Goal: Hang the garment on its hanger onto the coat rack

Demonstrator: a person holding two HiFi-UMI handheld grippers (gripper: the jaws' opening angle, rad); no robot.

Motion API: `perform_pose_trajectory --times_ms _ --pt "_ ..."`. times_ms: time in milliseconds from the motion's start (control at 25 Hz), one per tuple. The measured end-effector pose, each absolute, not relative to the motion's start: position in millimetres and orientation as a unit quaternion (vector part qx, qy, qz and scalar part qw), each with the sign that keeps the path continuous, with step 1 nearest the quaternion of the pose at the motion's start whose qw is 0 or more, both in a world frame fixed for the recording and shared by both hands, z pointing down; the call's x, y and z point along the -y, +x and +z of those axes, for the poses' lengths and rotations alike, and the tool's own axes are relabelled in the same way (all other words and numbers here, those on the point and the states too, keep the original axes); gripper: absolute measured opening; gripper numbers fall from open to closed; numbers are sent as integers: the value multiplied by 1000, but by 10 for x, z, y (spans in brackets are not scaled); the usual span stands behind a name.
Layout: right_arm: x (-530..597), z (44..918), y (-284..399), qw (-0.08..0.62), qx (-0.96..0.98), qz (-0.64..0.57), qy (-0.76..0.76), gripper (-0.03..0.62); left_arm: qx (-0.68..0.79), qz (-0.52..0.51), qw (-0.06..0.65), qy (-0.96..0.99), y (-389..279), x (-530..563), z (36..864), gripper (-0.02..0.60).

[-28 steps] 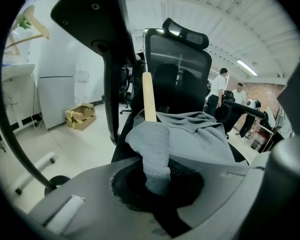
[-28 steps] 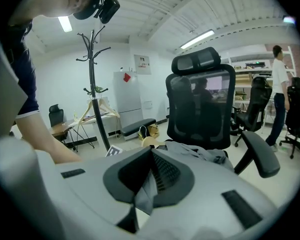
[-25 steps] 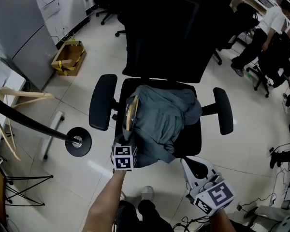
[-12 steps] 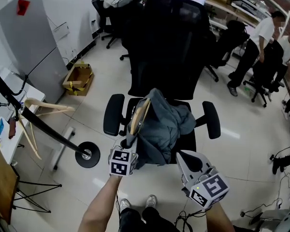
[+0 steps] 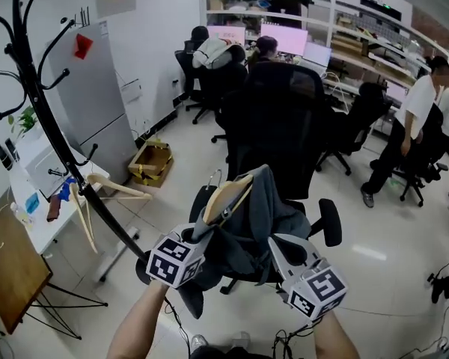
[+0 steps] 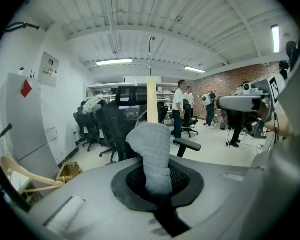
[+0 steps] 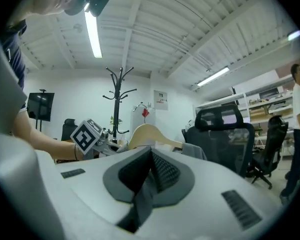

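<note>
The left gripper (image 6: 157, 179) is clamped on a fold of the grey garment (image 6: 152, 144), and the wooden hanger (image 6: 151, 101) is seen rising above the pads. The right gripper (image 7: 150, 170) is pressed together on nothing, just beside the garment. Garment and hanger are held in front of a black office chair (image 5: 277, 126). The coat rack (image 5: 49, 122) stands to the left, apparently well apart.
</note>
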State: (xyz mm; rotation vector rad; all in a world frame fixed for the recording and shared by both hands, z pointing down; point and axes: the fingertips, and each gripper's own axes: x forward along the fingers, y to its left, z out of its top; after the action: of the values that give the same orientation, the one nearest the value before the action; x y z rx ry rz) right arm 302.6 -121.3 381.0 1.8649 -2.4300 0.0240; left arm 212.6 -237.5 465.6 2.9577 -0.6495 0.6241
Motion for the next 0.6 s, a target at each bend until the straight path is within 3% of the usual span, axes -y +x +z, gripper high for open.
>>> perform_pose_trajectory --times_ms 600 --pt "1208 3106 1598 -5 823 -57 565 14 192 179 -26 965 381 1842 3237 17"
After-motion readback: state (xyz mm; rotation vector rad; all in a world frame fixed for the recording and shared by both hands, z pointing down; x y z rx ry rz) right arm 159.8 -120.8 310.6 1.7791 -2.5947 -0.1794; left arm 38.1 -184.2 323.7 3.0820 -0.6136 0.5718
